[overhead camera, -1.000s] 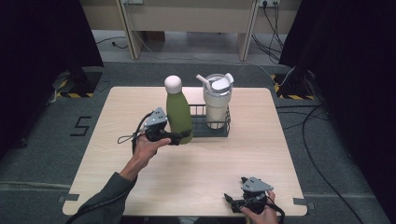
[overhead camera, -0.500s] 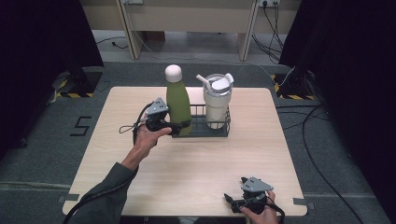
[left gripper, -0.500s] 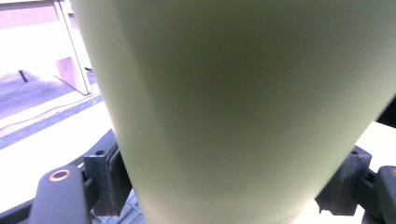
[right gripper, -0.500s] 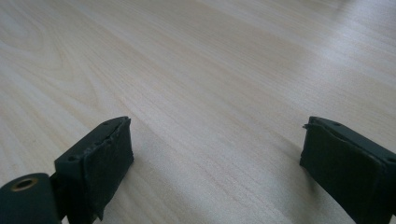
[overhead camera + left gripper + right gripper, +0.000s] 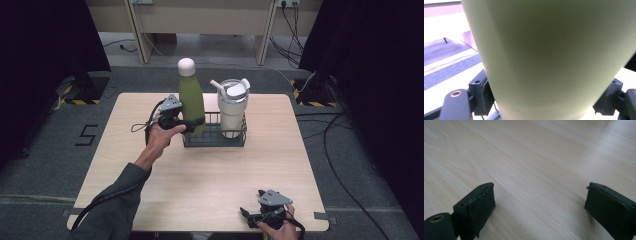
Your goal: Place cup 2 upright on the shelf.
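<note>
Your left gripper (image 5: 192, 123) clenched on the green bottle (image 5: 191, 97), bottle upright at the left end of the black wire caddy (image 5: 214, 140), beside the white tumbler (image 5: 233, 107), your right gripper (image 5: 250, 217) released, jaws apart over bare tabletop (image 5: 210, 175) at its near edge

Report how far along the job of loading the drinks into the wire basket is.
Done: the white tumbler stands in the right side of the wire basket. In hand: the left gripper is clamped on the green bottle, upright over the basket's left side; whether it is seated I cannot tell. Left: release it. The right gripper rests open at the table's near edge.
</note>
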A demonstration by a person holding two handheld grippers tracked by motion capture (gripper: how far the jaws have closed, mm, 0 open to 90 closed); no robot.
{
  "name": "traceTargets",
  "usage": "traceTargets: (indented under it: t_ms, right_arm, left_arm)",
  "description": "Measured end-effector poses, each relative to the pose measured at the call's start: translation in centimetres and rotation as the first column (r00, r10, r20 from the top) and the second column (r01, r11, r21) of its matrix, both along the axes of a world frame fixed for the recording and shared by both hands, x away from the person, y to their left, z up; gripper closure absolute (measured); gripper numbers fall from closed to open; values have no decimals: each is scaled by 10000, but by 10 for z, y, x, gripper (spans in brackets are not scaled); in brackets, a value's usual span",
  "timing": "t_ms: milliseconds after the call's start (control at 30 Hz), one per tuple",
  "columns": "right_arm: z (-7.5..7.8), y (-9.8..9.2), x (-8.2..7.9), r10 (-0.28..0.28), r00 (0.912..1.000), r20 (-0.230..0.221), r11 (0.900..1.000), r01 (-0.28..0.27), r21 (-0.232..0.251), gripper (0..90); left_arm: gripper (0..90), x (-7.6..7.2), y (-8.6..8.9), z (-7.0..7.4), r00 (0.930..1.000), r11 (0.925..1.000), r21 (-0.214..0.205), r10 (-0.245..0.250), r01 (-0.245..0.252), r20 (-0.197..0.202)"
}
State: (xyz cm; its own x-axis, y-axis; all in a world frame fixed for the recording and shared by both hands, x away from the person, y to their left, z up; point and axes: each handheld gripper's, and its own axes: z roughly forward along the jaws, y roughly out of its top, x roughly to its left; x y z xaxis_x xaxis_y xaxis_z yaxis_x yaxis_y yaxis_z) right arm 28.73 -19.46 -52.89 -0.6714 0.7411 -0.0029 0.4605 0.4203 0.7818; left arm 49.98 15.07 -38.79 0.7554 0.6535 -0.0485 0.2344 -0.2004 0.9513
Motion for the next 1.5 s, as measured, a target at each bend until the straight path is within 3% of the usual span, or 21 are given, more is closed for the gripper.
traceTargets:
  t_ms: [267, 400, 633, 1233, 1500]
  right_arm:
    - [0, 0, 0, 7, 10000, -19, 10000, -7, -11, 93]
    - [0, 0, 0, 1, 10000, -1, 10000, -1, 5, 91]
    - [0, 0, 0, 8, 10000, -18, 10000, -8, -6, 91]
    - [0, 0, 0, 29, 10000, 12, 10000, -29, 12, 89]
    - [0, 0, 0, 33, 10000, 13, 10000, -33, 25, 88]
  left_arm:
    - [206, 16, -2, -1, 9993, 9991, -192, 369, -370, -76]
    - [206, 21, -5, -4, 9987, 9987, -53, 512, -512, 13]
    - [205, 30, -9, -13, 9973, 9975, -15, 703, -703, -191]
    - [205, 40, -14, -29, 9955, 9959, -159, 881, -888, -354]
    - [205, 41, -16, -38, 9948, 9954, 219, 942, -934, -387]
